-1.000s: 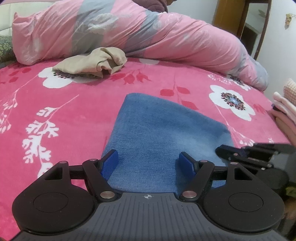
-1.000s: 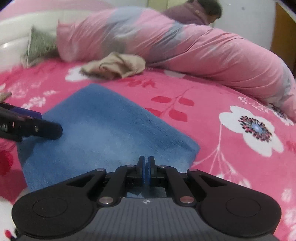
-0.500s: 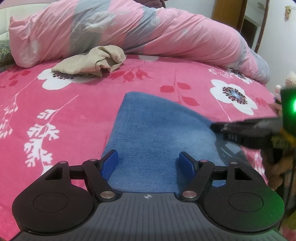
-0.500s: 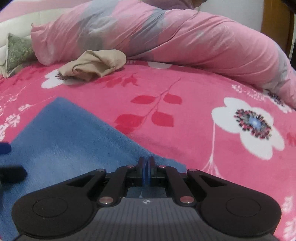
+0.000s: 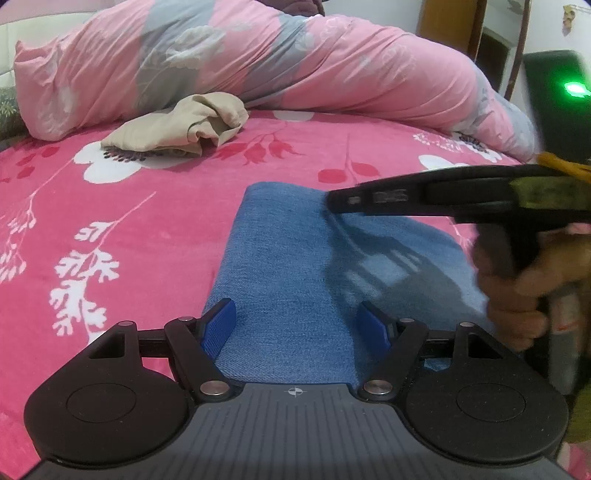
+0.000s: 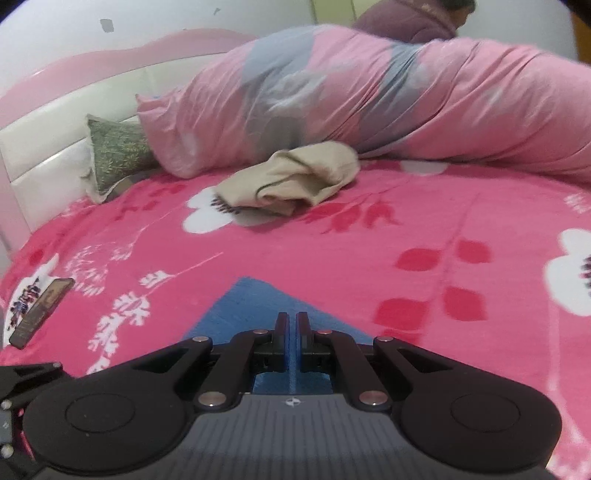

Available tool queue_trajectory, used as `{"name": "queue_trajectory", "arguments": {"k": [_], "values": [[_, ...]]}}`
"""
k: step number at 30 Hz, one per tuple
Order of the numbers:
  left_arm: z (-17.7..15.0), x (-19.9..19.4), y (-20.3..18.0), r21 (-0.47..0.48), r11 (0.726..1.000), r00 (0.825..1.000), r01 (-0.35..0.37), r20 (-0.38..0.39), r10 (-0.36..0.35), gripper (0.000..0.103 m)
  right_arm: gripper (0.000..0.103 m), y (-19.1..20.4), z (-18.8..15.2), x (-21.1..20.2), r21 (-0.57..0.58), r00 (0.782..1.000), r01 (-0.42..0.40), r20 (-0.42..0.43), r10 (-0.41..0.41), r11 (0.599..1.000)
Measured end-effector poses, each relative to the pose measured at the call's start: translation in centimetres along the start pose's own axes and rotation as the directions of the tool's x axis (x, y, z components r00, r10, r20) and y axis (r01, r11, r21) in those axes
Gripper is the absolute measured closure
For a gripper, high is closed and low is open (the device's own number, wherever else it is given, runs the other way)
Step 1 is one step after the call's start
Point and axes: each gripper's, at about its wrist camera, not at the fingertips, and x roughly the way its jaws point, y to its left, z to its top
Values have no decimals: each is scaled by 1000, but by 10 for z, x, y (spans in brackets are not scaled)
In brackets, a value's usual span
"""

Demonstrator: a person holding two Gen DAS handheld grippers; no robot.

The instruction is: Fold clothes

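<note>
A folded blue cloth (image 5: pixel 288 266) lies flat on the pink flowered bedspread (image 5: pixel 129 221). My left gripper (image 5: pixel 295 325) is open, its blue pads (image 5: pixel 218 328) standing either side of the cloth's near edge without pressing it. In the left wrist view my right gripper (image 5: pixel 334 201) reaches in from the right, held by a hand (image 5: pixel 524 288), with its tip over the far part of the cloth. In its own view the right gripper (image 6: pixel 292 325) is shut, pads together, above the cloth's far corner (image 6: pixel 247 295). No cloth shows pinched between them.
A crumpled beige garment (image 5: pixel 181 125) lies farther back on the bed. Behind it a rolled pink and grey duvet (image 5: pixel 295 62) runs across. A green pillow (image 6: pixel 114 151) leans on the white headboard (image 6: pixel 48 147). A flat dark booklet (image 6: pixel 40 310) lies at the left. A person (image 6: pixel 417 18) is beyond the duvet.
The right gripper has swept leftward from the cloth's right edge to over its far middle, staying shut. The left gripper and the cloth have kept still.
</note>
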Motion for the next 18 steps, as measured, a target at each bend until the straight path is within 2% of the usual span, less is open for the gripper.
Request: {"name": "queue_trajectory", "arguments": {"k": [2,5,12,15,18], "values": [[-2,-1,1,4,1000,1000,4,13,-4,30,101,-4,-5,18,27,999,12,-43,-11,1000],[-3,-2,3,7,1000,999,17,31,-17,30,102,-11,-8,21,68,999,-3,-34,5,998],[7,-16,13,-25,999,993,44,109,-41,32,102,-11,-12,20,67,1000,1,-22,1,998],[17,-6,16,-38,999,995,29,96,-25,32,102,-12,-12,19,70,1000,-2,-19,3,998],[22,12,24,-81,996,999,23,46,-20,34,101,-12,-14,19,71,1000,-3,-12,4,997]]}}
